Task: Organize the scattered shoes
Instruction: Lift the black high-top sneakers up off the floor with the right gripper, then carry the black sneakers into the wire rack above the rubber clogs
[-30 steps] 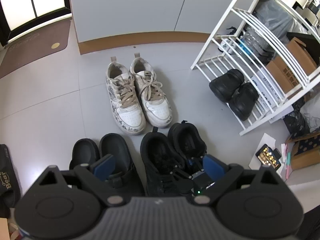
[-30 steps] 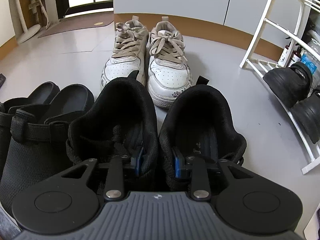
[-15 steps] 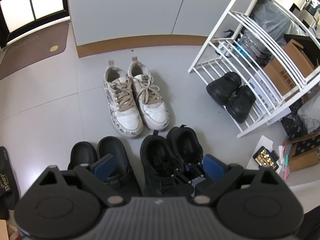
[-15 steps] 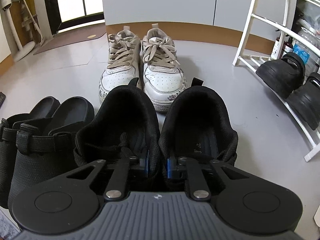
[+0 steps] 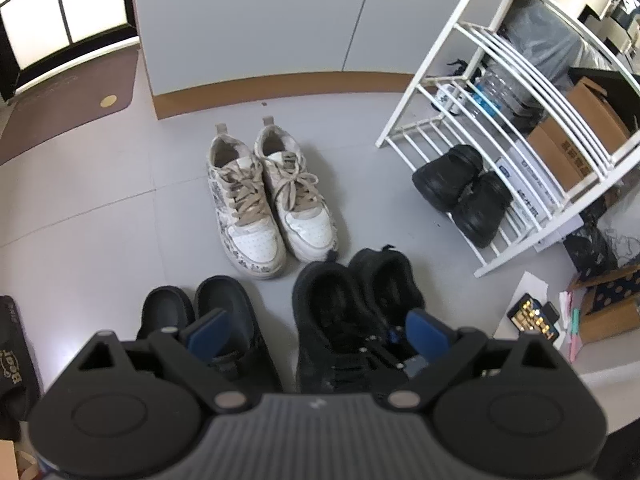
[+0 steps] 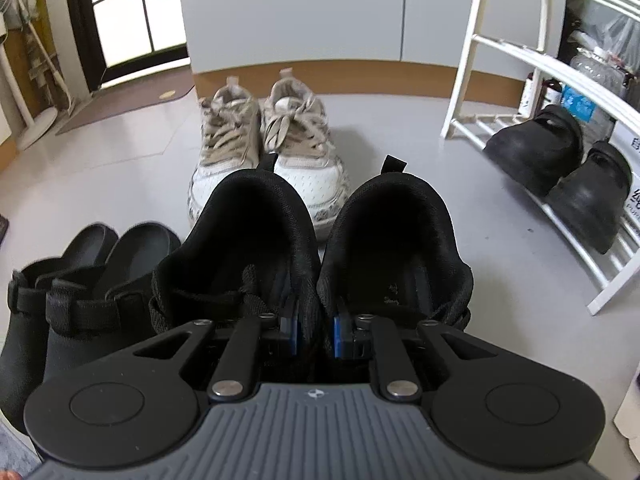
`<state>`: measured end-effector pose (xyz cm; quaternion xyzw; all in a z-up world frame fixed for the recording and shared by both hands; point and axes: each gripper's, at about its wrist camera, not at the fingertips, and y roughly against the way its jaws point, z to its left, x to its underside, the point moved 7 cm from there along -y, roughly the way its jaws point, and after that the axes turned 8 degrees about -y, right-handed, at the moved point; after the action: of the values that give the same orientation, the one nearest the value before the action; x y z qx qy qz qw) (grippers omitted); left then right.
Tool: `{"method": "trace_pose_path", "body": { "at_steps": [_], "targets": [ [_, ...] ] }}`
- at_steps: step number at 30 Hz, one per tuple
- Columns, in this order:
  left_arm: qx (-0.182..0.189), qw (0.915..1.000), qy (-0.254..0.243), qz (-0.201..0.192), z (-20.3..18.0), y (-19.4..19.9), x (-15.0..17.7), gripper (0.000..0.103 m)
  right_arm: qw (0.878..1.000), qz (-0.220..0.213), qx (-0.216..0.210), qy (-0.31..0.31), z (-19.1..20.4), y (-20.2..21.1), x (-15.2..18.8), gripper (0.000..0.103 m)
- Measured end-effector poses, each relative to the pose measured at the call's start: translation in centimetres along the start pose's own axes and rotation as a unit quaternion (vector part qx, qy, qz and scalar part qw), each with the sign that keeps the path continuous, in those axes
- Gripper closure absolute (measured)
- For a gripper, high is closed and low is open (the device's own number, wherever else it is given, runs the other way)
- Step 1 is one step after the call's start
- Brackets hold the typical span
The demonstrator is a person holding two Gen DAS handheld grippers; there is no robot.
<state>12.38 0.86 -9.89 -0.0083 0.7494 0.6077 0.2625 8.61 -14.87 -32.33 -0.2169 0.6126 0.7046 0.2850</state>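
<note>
Left view high, steep; right low, close; both share black sneakers (image 5: 352, 312).

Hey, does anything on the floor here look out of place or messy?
The shoe pairs sit neatly side by side. The one oddity: a phone lies on the floor on a loose sheet of paper, beside the white rack.

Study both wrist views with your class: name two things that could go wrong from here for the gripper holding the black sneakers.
1. The right gripper pinches only the two touching inner collars of the black sneakers; that soft fabric could slip, dropping one shoe.
2. The white sneakers sit directly ahead, toes close to the black heels, so swinging the pair forward might knock them out of line.
</note>
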Motion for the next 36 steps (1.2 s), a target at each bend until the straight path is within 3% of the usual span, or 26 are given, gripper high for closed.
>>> {"method": "trace_pose_path", "body": {
  "at_steps": [4, 17, 27, 36],
  "targets": [
    [-0.013, 0.9999, 0.002, -0.009, 0.2, 0.3, -0.8, 0.006, 1.000, -0.006, 0.012, -0.006, -0.7, 1.5, -1.6, 0.086],
    [0.004, 0.9996, 0.017, -0.024, -1.4, 0.7, -1.8, 0.006, 0.998, -0.053, 0.045, 0.009, -2.6, 6.5, -8.0, 0.086],
    [-0.003, 0.9987, 0.018, -0.047, -1.9, 1.9, -2.4, 0.006, 0.992, -0.101, 0.074, -0.008, -4.2, 10.9, -13.4, 0.086],
    [0.007, 0.9978, 0.024, -0.061, -2.3, 3.0, -2.3, 0.006, 0.988, -0.114, 0.098, -0.036, -6.2, 12.7, -16.7, 0.086]
  ]
}}
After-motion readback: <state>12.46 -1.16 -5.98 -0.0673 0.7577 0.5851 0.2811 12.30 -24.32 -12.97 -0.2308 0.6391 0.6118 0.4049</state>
